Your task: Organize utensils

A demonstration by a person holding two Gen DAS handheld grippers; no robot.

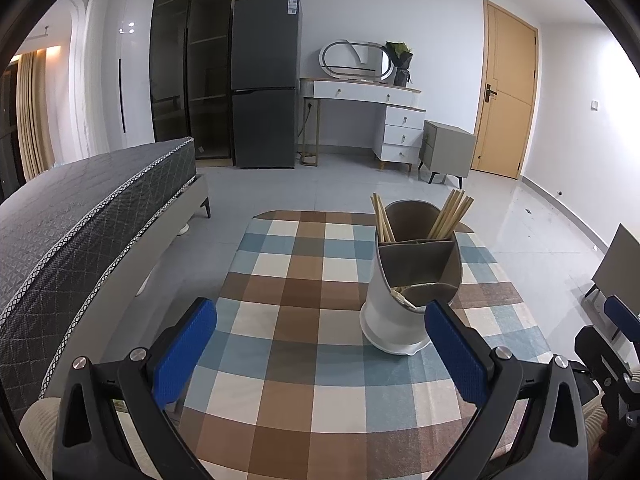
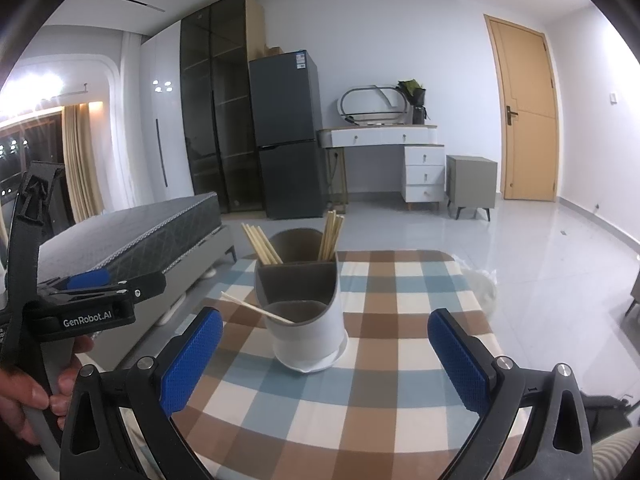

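Where tiled floor [image 1: 520, 232] spreads, checked tablecloth [image 1: 304, 320], grey bed [image 1: 80, 216].

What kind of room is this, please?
Probably a studio apartment or bedroom: a bed stands beside the checked table, with a fridge and a dressing table with mirror along the far wall.

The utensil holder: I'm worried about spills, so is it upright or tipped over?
Upright. The utensil holder stands on its base on the checkered tablecloth, openings up, with chopsticks sticking out of its rear compartments.
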